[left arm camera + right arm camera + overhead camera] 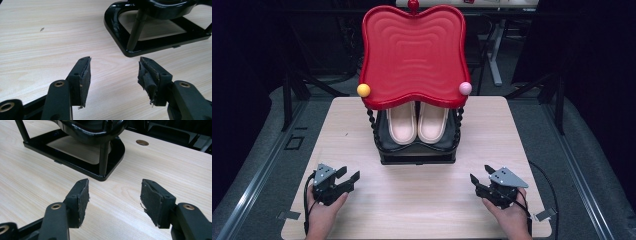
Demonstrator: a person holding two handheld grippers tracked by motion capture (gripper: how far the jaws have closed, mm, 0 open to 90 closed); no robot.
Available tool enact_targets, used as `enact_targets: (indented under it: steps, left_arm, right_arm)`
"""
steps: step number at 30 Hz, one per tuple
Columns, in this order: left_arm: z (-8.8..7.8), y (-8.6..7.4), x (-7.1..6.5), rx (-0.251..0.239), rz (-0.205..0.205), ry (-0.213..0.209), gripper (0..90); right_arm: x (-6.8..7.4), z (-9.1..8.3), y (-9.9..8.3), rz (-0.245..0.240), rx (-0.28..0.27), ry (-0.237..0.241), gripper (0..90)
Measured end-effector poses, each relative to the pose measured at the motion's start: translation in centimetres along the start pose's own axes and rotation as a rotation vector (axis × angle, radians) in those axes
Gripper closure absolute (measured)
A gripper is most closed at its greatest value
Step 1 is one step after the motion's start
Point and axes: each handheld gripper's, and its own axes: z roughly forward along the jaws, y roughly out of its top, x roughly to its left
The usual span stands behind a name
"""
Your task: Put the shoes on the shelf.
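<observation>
A two-tier rack (417, 150) stands at the middle of the wooden table (412, 200) — a glossy red wavy-edged tray (413, 55) on top, with a yellow ball (363, 90) and a pink ball (465, 88) at its front corners, on beaded black posts. On the black lower shelf sits a pair of pale pink slippers (417, 122), toes toward the person.

The left gripper (346, 179) and right gripper (480, 176) rest well apart, near the front corners of the rack; both have their jaws spread wide with nothing between them.

The left gripper view shows the rack's shiny black base frame (150, 47) up close (the pads (147, 80) look frayed); the right gripper view adds a round hole (142, 142) in the tabletop.
</observation>
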Motion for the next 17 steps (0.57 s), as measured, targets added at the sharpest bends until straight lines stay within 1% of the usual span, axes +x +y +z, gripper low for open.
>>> enact_targets:
  steps: [3,5,8,10,17]
  left_arm:
    - [0.2,-0.1,0.1,-0.001,-0.002,0.001,43.9]
    - [0.2,-0.1,0.1,-0.001,-0.006,0.0,43.9]
    - [0.3,-0.2,0.2,0.001,-0.015,-0.002,43.9]
    - [0.3,-0.2,0.2,0.004,-0.02,-0.006,43.9]
    - [0.5,-0.3,0.0,0.002,-0.009,-0.015,42.2]
  right_arm:
    - [-0.1,0.3,-0.5,0.001,0.002,-0.005,39.3]
    - [-0.3,0.6,-0.9,0.011,0.013,-0.005,39.3]
    - [-0.5,1.0,-1.3,0.014,0.044,-0.002,39.3]
    - [-0.4,1.1,-1.5,0.015,0.05,-0.005,39.3]
    - [-0.5,1.6,-1.8,0.022,0.054,-0.004,38.5]
